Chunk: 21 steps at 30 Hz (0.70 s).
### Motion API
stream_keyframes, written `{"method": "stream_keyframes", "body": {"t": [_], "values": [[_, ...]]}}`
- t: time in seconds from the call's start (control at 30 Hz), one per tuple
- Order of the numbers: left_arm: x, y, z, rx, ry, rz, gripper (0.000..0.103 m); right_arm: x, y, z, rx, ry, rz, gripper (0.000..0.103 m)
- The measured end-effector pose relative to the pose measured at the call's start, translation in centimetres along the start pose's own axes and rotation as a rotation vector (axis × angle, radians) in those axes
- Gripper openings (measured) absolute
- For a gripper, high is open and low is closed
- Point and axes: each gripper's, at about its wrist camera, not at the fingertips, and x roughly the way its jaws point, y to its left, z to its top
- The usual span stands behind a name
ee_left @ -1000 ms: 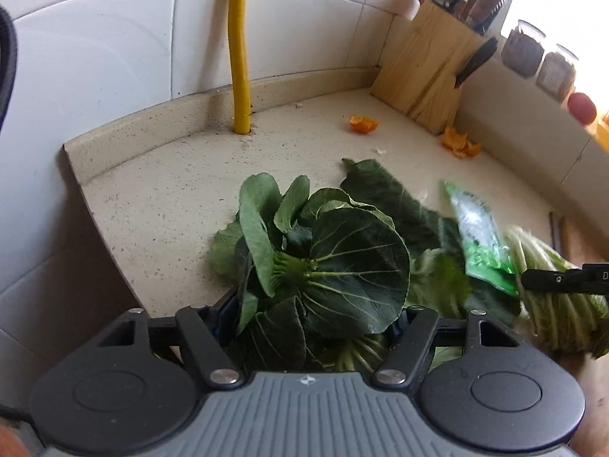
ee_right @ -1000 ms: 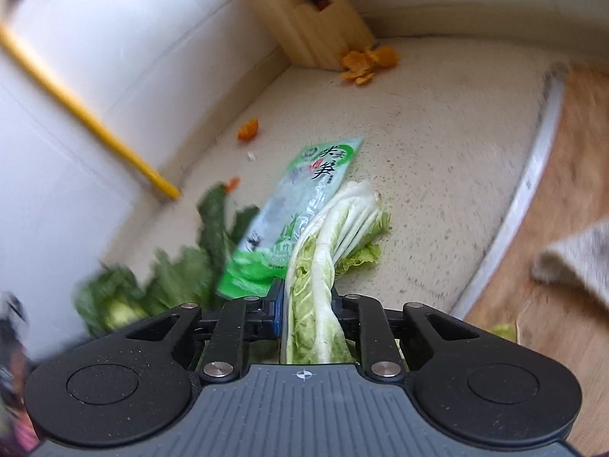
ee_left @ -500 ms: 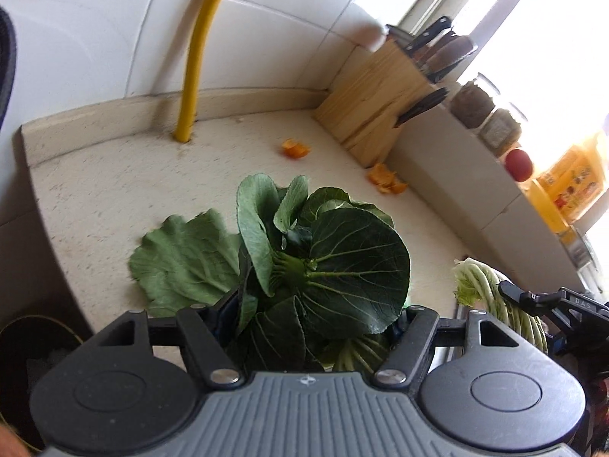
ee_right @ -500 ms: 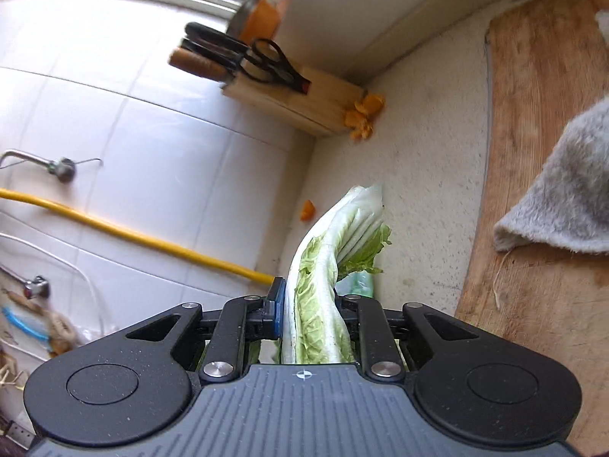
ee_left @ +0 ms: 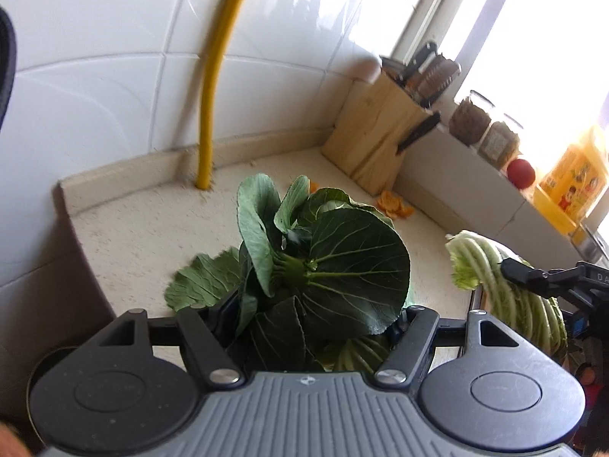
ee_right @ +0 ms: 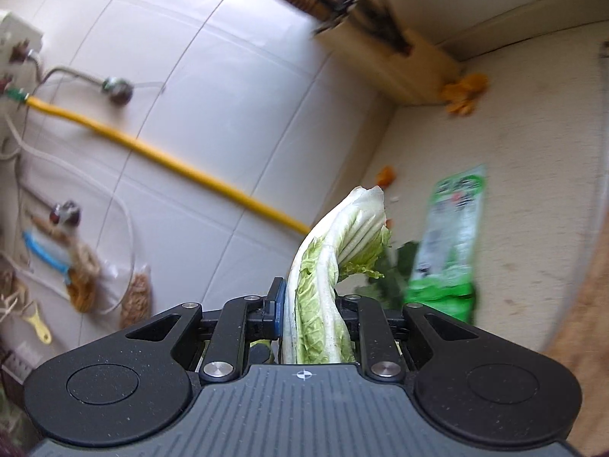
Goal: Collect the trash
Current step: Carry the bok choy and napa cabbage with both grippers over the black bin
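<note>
My left gripper (ee_left: 316, 323) is shut on a bunch of dark green leaves (ee_left: 327, 266), held up off the speckled counter (ee_left: 144, 228). One loose green leaf (ee_left: 201, 285) lies on the counter below it. My right gripper (ee_right: 314, 316) is shut on a pale napa cabbage leaf (ee_right: 327, 266), lifted clear of the counter; in the left wrist view the cabbage leaf (ee_left: 495, 282) shows at right. A green plastic wrapper (ee_right: 449, 243) lies on the counter. Orange peels (ee_left: 394, 207) sit by the knife block (ee_left: 377, 141).
A yellow hose (ee_left: 213, 87) rises from the counter's back along the white tiled wall. Jars (ee_left: 483, 129), a tomato (ee_left: 520, 173) and a yellow bottle (ee_left: 571, 186) stand on the window ledge. A small orange scrap (ee_right: 386, 175) lies near the wall. Utensils (ee_right: 57, 259) hang at left.
Both grippers have risen and tilted away from the counter with their leaves. The right wrist view has swung back so the green wrapper shows again.
</note>
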Motion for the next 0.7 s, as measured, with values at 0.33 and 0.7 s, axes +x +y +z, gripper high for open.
{"method": "stream_keyframes", "body": {"t": [0.33, 0.7], "values": [[-4.6, 3.0, 0.6, 0.001, -0.084, 0.087, 0.065, 5.6, 5.9, -1.1, -0.091, 0.11, 0.1, 0.024], [-11.3, 8.5, -0.3, -0.034, -0.16, 0.215, 0.065, 12.0, 12.2, -5.3, -0.166, 0.247, 0.197, 0.024]]}}
